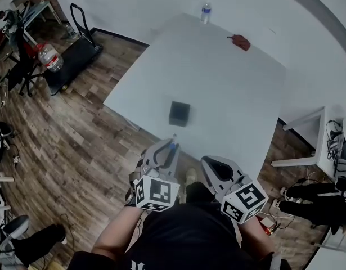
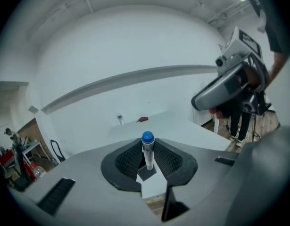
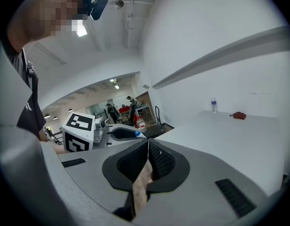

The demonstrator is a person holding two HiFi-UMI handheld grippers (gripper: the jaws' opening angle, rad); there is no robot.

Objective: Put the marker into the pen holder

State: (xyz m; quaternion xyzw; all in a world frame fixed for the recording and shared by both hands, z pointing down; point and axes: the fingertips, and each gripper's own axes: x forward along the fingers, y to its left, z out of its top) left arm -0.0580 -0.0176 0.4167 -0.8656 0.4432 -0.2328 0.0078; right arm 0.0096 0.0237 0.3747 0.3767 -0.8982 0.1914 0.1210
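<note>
My left gripper (image 2: pixel 148 158) is shut on a white marker (image 2: pixel 147 150) with a blue cap, which stands up between its jaws. In the head view the left gripper (image 1: pixel 169 149) holds the marker (image 1: pixel 173 147) just off the table's near edge. The black square pen holder (image 1: pixel 179 113) stands on the white table (image 1: pixel 218 77), a short way beyond the marker tip. My right gripper (image 1: pixel 213 171) is shut with nothing in it, to the right of the left one. In the right gripper view its jaws (image 3: pixel 148 157) meet with no gap.
A water bottle (image 1: pixel 205 13) and a small red object (image 1: pixel 240 41) sit at the table's far edge. Wood floor lies to the left, with a black cart (image 1: pixel 71 52) and a large bottle (image 1: pixel 50 57). A white chair frame (image 1: pixel 308 136) stands at right.
</note>
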